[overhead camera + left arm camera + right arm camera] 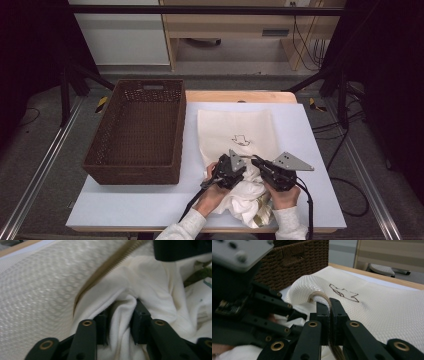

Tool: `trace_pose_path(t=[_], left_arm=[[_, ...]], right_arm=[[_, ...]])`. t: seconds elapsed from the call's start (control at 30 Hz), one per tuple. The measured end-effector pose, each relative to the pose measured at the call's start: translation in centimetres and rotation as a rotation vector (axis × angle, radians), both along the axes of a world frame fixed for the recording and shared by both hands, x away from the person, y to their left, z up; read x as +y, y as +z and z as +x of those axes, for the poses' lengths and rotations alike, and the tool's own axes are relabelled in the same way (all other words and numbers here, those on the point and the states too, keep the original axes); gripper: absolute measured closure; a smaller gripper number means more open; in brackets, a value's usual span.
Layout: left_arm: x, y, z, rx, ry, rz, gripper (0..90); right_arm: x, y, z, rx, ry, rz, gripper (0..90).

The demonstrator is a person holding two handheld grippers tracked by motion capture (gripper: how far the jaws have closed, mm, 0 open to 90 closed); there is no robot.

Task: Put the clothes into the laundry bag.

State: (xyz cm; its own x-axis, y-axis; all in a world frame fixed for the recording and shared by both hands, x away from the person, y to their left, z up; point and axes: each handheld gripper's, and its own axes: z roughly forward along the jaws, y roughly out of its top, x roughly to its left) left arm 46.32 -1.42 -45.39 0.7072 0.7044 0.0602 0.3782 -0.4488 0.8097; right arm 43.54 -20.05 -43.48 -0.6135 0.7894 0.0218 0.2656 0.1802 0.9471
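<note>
White garment (160, 292) soft, limp, bunched at mesh laundry bag (237, 127) mouth, lower centre; left claw (120, 322) pinching garment fold, right claw (329, 312) clamped on zipper edge (322, 296); best grip: thick folds

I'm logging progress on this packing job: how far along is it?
Early to midway. The mesh bag lies flat, its zipper edge pinched up by the right gripper. The left gripper has a fold of the white garment between its jaws at the opening. Most of the garment remains bunched outside; the basket holds nothing.
</note>
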Motion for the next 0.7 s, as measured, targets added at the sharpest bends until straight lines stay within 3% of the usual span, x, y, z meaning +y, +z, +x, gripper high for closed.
trace_pose_path(t=[0.1, 0.23, 0.33, 0.47, 0.57, 0.63, 0.7], left_arm=[[0.7, 0.3, -0.5, -0.016, 0.007, -0.009, 53.8], [2.2, 1.4, -1.5, 0.009, -0.011, -0.058, 39.0], [3.4, 2.3, -3.0, -0.012, -0.013, -0.031, 28.5], [4.8, 2.6, -4.8, 0.013, -0.033, -0.026, 22.4], [5.5, 1.4, -6.0, 0.022, -0.044, -0.003, 21.3], [5.9, 0.1, -6.1, 0.025, -0.045, -0.011, 20.9], [6.0, -1.1, -5.6, 0.068, -0.042, -0.043, 21.4]], right_arm=[[0.0, -0.2, 0.1, 0.006, -0.008, -0.007, 87.3], [0.0, -0.4, 0.2, 0.01, -0.012, -0.014, 87.3], [0.1, -0.4, 0.2, 0.002, -0.011, -0.023, 87.3], [0.1, -0.5, 0.2, 0.004, -0.017, -0.022, 87.2], [0.1, -0.5, 0.2, 0.006, -0.018, -0.026, 87.2], [0.1, -0.5, 0.2, 0.01, -0.02, -0.023, 87.2], [0.1, -0.7, 0.3, 0.01, -0.016, -0.028, 87.2]])
